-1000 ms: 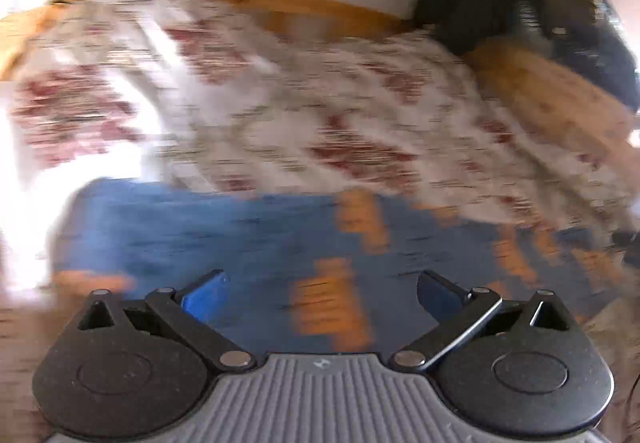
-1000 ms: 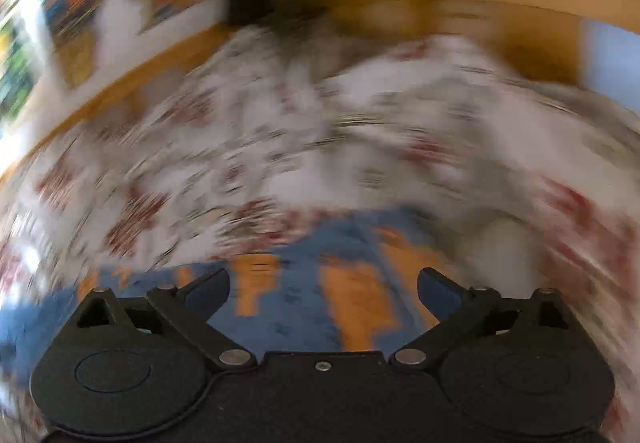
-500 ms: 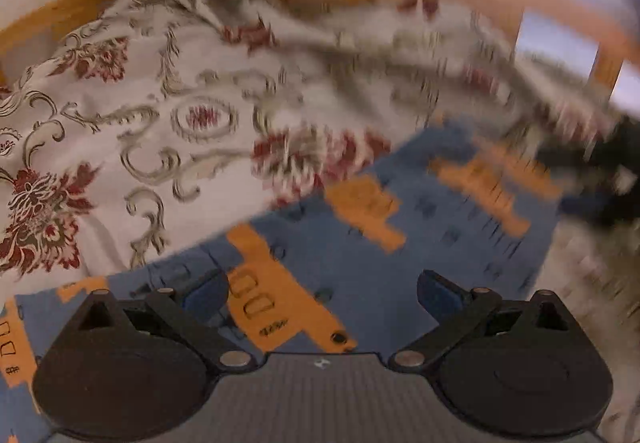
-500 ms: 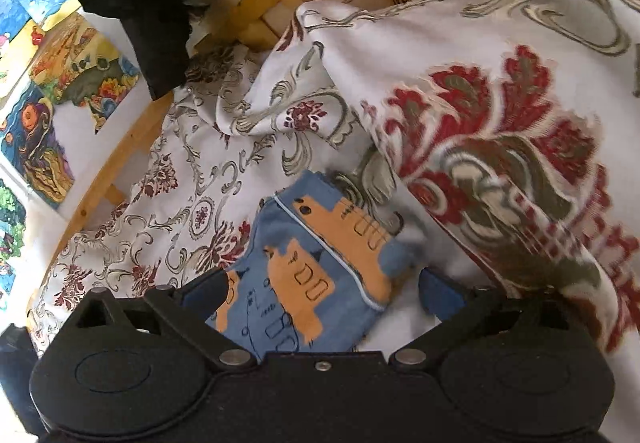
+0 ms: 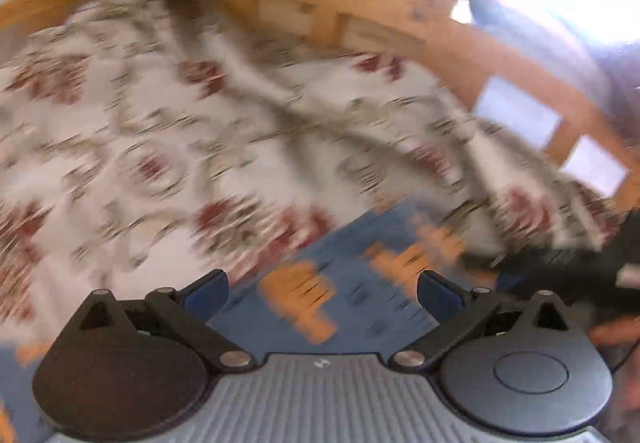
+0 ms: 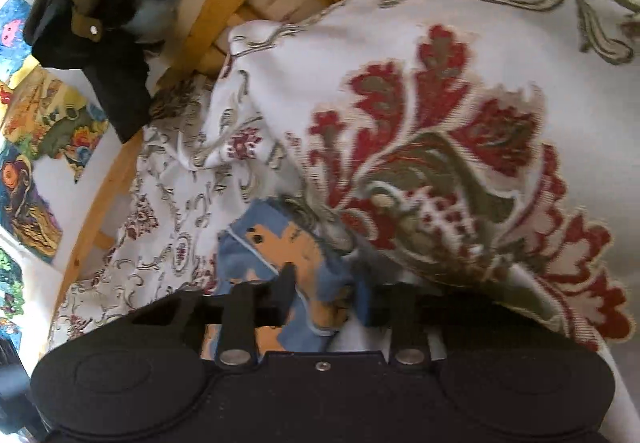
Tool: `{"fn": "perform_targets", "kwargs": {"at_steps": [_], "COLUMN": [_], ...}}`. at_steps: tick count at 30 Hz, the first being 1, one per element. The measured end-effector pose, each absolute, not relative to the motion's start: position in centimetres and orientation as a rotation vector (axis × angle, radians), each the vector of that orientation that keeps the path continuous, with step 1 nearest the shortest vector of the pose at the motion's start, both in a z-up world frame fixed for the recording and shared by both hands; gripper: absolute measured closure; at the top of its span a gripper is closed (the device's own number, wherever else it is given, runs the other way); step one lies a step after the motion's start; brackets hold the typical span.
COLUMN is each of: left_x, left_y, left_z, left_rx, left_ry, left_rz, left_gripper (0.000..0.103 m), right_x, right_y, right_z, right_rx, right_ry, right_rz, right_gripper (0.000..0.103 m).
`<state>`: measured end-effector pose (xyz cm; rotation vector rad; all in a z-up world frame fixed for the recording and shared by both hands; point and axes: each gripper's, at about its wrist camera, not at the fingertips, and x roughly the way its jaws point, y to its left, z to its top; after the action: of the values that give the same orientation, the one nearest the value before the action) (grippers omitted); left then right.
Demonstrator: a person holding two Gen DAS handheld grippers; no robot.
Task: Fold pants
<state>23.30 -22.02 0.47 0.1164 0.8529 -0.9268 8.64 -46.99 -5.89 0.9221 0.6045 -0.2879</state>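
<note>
Pants (image 6: 280,255), thin, floppy blue cotton spread on the bed's floral cover (image 6: 460,91), are pinched at the far hem by the right gripper (image 6: 324,293), left gripper (image 5: 320,289) jaws wide, so corners are best grabbed.

The left wrist view is smeared by motion: the floral bedspread (image 5: 224,147) and the orange prints on the blue pants (image 5: 360,295) lose their outlines. In the right wrist view, a bedspread fold (image 6: 440,183) hides the pants' (image 6: 272,243) right side.
</note>
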Motion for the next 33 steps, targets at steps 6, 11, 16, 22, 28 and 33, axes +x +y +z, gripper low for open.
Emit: {"fn": "perform_targets", "kwargs": {"at_steps": [6, 11, 16, 22, 28, 33], "left_x": [25.0, 25.8, 25.9, 27.0, 28.1, 27.9], "left_y": [-28.2, -30.0, -28.9, -28.0, -29.0, -28.5], "left_z": [0.1, -2.0, -2.9, -1.9, -1.5, -1.4], "left_rx": [-0.047, -0.135, -0.172, -0.266, -0.266, -0.27], "left_ry": [1.021, 1.136, 1.156, 1.178, 1.235, 1.268], "left_rz": [-1.11, -1.148, -1.125, -1.137, -1.08, -1.019], "left_gripper": [0.0, 0.0, 0.0, 0.001, 0.007, 0.012], "right_x": [8.5, 8.7, 8.9, 8.9, 8.6, 8.1], "right_y": [-46.2, -43.3, -40.4, -37.8, -35.1, -33.1], "right_z": [-5.3, -3.3, -2.3, -1.6, -1.4, -1.4], "right_rx": [0.822, 0.545, 0.338, 0.178, 0.036, -0.067], "right_ry": [0.61, 0.59, 0.568, 0.542, 0.526, 0.514], "right_rz": [-0.287, -0.25, -0.192, -0.139, -0.077, -0.019], "right_gripper": [0.086, 0.088, 0.088, 0.088, 0.088, 0.088]}}
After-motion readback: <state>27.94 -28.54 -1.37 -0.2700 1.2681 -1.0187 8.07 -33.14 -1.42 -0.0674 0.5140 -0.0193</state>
